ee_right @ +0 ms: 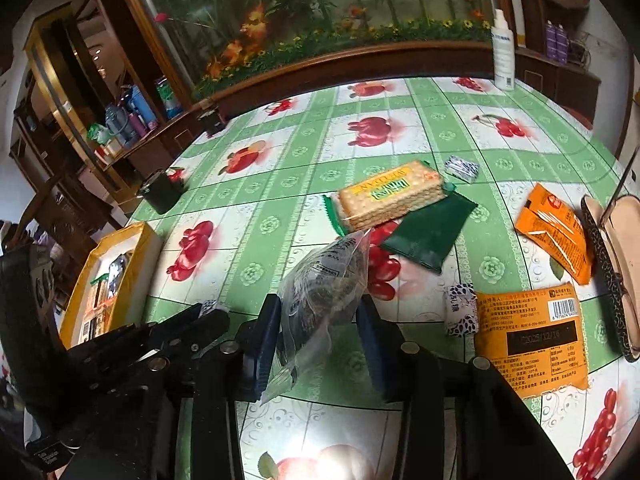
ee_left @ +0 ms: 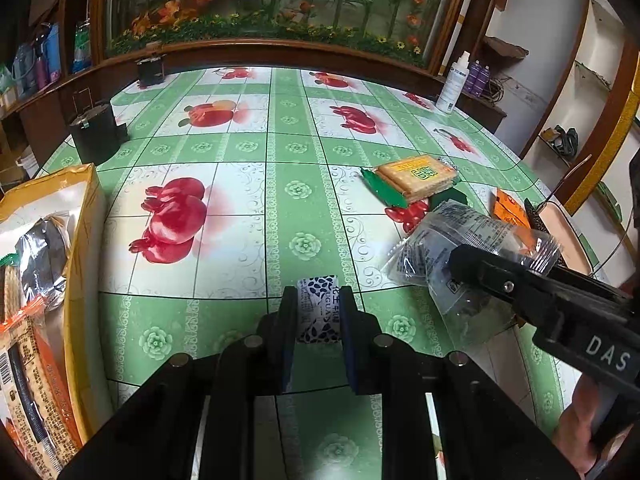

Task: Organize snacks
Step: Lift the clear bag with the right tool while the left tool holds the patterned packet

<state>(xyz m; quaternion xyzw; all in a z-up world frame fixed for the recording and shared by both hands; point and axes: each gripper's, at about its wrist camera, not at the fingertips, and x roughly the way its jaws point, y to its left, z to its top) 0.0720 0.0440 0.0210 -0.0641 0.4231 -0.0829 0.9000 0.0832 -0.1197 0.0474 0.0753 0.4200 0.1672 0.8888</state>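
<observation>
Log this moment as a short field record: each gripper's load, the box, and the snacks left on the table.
left gripper: shut on a small black-and-white patterned candy
right gripper: shut on a clear snack bag
yellow box: open, at table's left edge, snacks inside
still on table: cracker pack, green pouch, two orange packets, two small wrapped candies

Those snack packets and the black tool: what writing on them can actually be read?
"DAS": white letters on the right gripper body.
"2025/12/16": dark date panel on the orange barcode packet.
The cracker pack has green lettering, upside down, unreadable.
The clear packet and the black-and-white candy carry print too small or blurred to read.
</observation>
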